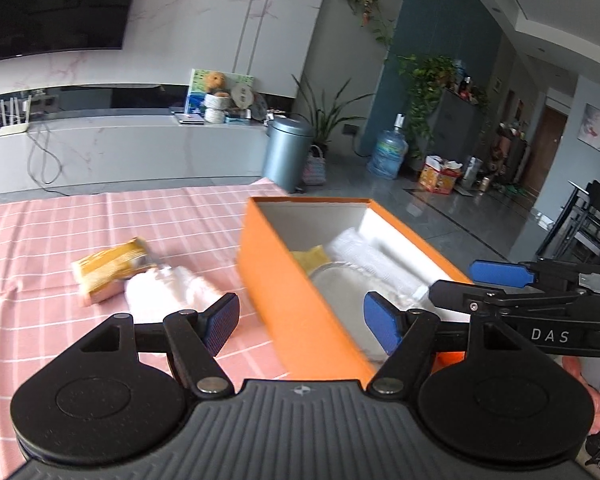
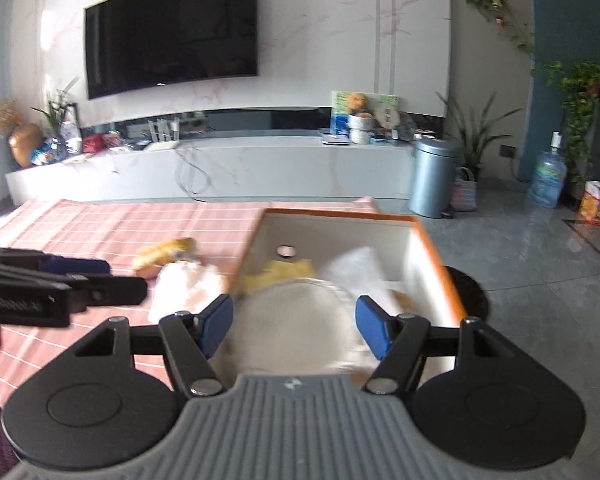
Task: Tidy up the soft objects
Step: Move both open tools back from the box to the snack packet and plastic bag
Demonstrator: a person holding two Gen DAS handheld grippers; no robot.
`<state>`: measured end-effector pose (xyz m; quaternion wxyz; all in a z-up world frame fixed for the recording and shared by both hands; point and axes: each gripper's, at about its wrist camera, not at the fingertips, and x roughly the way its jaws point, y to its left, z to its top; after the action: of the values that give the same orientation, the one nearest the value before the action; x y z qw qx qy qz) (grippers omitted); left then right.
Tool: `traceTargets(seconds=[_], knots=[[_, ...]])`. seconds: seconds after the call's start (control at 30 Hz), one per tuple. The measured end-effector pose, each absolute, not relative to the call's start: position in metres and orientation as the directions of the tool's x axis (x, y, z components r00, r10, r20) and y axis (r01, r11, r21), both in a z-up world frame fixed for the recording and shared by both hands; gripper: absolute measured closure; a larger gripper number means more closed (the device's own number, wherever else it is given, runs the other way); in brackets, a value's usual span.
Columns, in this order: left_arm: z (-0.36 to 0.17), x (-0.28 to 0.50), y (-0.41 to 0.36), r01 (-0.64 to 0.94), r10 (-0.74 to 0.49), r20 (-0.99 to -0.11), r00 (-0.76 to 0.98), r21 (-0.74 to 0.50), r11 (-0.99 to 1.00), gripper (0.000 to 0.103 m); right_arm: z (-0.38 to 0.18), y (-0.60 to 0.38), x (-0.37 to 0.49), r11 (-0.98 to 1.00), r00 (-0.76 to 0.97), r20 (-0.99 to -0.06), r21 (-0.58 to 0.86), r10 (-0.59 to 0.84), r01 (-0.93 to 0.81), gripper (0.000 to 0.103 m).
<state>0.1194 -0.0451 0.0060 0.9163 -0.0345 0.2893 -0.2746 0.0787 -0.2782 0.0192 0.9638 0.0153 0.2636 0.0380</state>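
Left gripper (image 1: 300,320): jaws spread wide, nothing between the pads, nothing touched. It hangs above the near left wall of the box (image 1: 300,300), over the seam between box and cloth.

Right gripper (image 2: 294,328): jaws also released, wide, empty. It hovers over the open box (image 2: 432,256), directly above the clear pouch (image 2: 296,320); pads clear of it.

Count, on the worktop (image 1: 60,240) with its pink checked cloth: one orange box, open, white inside. Outside it, two soft items: one yellow packet (image 1: 112,276) and one white fluffy bundle (image 1: 172,288), touching each other, left of the box. Inside it: one clear pouch in the near half, one yellow item (image 1: 310,260) behind it, one white wrapped item (image 1: 360,252) along the right wall. A further tan piece by the right wall is blurred; cannot tell what.

The packet and bundle lie ahead and to the left of the left jaws, apart from them. Both views show motion blur.

One hand (image 1: 596,396) is partly visible, gripping the right gripper's handle.
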Motion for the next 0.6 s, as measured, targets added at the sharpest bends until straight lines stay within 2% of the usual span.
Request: traceTargets(seconds=[0.17,0.27,0.43,0.6], knots=[[-0.004,0.116,-0.02,0.422,-0.457,-0.52,0.722,-0.192,0.886,0.02,0.013,-0.242,0.087,0.992,0.852,-0.51,0.031,0.122,-0.123,0.035],[-0.01,0.111,-0.005,0.396,-0.446,-0.487,0.751,-0.208,0.894,0.023,0.01,-0.223,0.091,0.99,0.853,-0.507,0.01,0.126,-0.14,0.035],[-0.019,0.111,0.016,0.286,-0.332,-0.445,0.832,-0.17,0.943,0.024,0.002,-0.198,0.104,0.985,0.846,-0.516,-0.021,0.134,-0.169,0.035],[-0.03,0.121,0.035,0.242,-0.312,-0.475,0.823,-0.204,0.948,0.024,-0.008,-0.176,0.115,0.978,0.839,-0.524,-0.044,0.15,-0.203,0.03]])
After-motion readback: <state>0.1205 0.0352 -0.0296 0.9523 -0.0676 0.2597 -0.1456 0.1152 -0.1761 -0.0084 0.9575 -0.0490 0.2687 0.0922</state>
